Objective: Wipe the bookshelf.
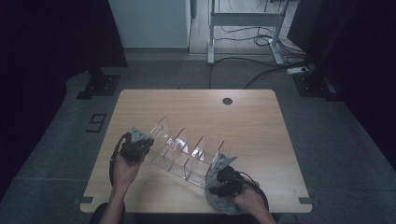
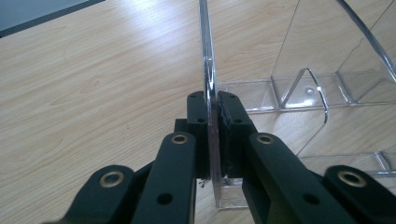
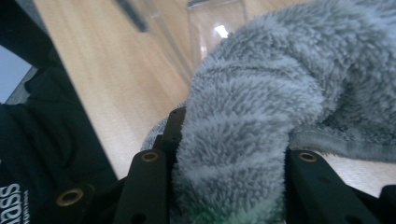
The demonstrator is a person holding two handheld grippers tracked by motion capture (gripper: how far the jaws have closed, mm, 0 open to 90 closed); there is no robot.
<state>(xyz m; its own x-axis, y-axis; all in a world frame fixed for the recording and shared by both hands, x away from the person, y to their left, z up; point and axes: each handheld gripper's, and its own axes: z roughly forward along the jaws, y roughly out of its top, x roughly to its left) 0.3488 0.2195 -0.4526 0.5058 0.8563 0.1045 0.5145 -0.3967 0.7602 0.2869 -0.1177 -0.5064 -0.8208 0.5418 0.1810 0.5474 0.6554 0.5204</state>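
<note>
Clamping the rack's (image 1: 182,151) left end panel, left gripper (image 2: 212,135) steadies it; right gripper (image 3: 224,158), gripping the cloth (image 3: 261,107), sits at its right end, near the tabletop's front edge.

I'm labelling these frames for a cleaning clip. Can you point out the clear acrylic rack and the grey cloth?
clear acrylic rack (image 1: 184,156), high view, a middle divider.
grey cloth (image 3: 243,116), right gripper view, the fluffy fold between the tongs.

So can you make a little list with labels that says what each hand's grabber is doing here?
table: light wood table
main thing: clear plastic rack with upright dividers
left gripper: fingers shut on the rack's end panel
right gripper: fingers shut on a fluffy grey cloth
cloth's place: against the rack's near end
</note>
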